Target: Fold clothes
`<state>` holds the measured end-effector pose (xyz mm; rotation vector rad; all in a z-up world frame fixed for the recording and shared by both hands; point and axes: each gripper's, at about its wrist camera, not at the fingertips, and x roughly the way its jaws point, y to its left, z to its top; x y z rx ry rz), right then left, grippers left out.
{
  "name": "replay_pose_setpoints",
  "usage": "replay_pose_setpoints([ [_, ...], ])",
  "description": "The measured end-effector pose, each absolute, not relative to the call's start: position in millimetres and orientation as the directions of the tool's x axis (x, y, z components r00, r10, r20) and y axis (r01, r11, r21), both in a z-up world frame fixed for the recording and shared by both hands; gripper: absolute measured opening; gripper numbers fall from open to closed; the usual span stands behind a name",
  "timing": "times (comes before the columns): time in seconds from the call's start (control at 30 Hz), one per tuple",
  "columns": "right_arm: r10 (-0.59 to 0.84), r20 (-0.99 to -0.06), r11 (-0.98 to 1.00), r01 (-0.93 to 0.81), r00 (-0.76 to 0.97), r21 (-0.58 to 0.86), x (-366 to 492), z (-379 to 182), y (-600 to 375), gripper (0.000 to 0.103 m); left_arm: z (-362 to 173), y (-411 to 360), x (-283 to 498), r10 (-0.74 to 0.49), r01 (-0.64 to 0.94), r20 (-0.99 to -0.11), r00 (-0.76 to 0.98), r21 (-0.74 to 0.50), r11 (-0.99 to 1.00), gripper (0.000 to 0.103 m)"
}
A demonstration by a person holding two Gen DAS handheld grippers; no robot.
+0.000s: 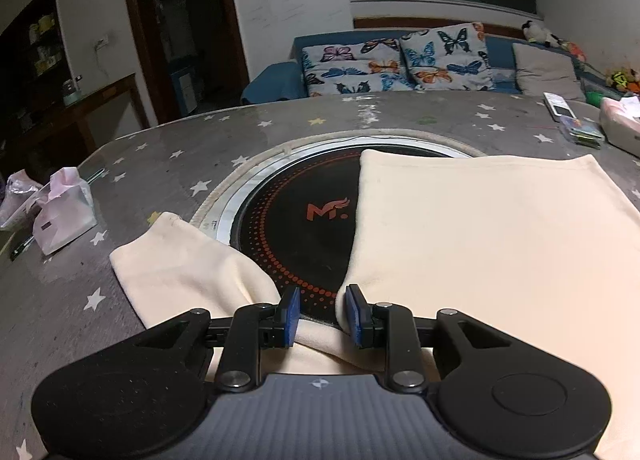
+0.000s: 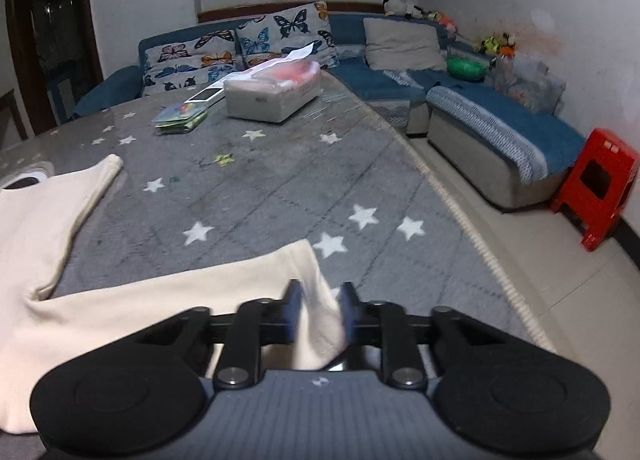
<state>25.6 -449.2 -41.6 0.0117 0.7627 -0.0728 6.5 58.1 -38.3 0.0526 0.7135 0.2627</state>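
A cream long-sleeved garment (image 1: 480, 244) lies flat on the grey star-print table cover (image 1: 160, 148), partly over a round black cooktop (image 1: 304, 216). One sleeve (image 1: 180, 272) spreads to the left. My left gripper (image 1: 322, 312) sits at the near edge where that sleeve meets the body. A bunch of cloth rises between its blue pads, which stand narrowly apart and touch it. In the right wrist view the garment (image 2: 36, 228) is at the left and its other sleeve (image 2: 240, 288) runs toward me. My right gripper (image 2: 320, 308), blurred, pinches that sleeve's end.
A tissue box (image 2: 272, 96), a white phone (image 2: 206, 95) and a flat packet (image 2: 180, 120) lie at the far end of the table. Pink bags (image 1: 64, 212) sit at its left. The table edge (image 2: 460, 200) runs along the right, with a blue sofa (image 2: 480, 100) and red stool (image 2: 596, 188) beyond.
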Motion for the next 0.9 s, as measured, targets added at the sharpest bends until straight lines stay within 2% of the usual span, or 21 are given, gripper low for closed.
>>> replay_pose_setpoints([
  [0.2, -0.131, -0.682, 0.991, 0.123, 0.720, -0.060, 41, -42, -458, 0.012, -38, 58, 7, 0.233, -0.208, -0.641, 0.731, 0.117, 0.971, 0.028],
  [0.23, -0.134, -0.681, 0.990, 0.121, 0.719, -0.067, 42, -42, -458, 0.015, -37, 61, 7, 0.210, -0.198, -0.646, 0.734, 0.092, 0.976, 0.028],
  [0.27, -0.138, -0.681, 0.990, 0.119, 0.719, -0.075, 42, -40, -457, 0.023, -35, 66, 5, 0.184, -0.189, -0.651, 0.737, 0.062, 0.980, 0.029],
  [0.4, -0.131, -0.660, 0.991, 0.095, 0.740, -0.090, 33, -31, -449, 0.028, -23, 85, -11, 0.124, -0.165, -0.623, 0.773, -0.008, 0.986, 0.030],
  [0.43, -0.118, -0.658, 0.993, 0.082, 0.744, -0.085, 30, -29, -446, 0.032, -19, 90, -16, 0.127, -0.164, -0.608, 0.784, -0.006, 0.986, 0.030],
  [0.47, -0.101, -0.657, 0.995, 0.065, 0.747, -0.080, 27, -27, -443, 0.037, -16, 96, -20, 0.136, -0.168, -0.592, 0.794, 0.001, 0.986, 0.030],
  [0.6, -0.049, -0.662, 0.997, 0.001, 0.748, -0.073, 19, -25, -425, 0.040, -13, 132, -23, 0.248, -0.278, -0.581, 0.775, 0.038, 0.960, 0.030],
  [0.7, -0.025, -0.674, 0.997, -0.030, 0.738, -0.069, 16, -28, -416, 0.046, -16, 164, -17, 0.331, -0.380, -0.597, 0.731, 0.046, 0.924, 0.031],
  [0.83, -0.022, -0.692, 0.996, -0.042, 0.722, -0.076, 13, -33, -410, 0.047, -25, 195, -8, 0.399, -0.457, -0.618, 0.678, 0.071, 0.887, 0.043],
  [0.9, -0.022, -0.700, 0.996, -0.045, 0.714, -0.077, 12, -36, -408, 0.048, -31, 206, -4, 0.405, -0.479, -0.634, 0.659, 0.060, 0.876, 0.044],
])
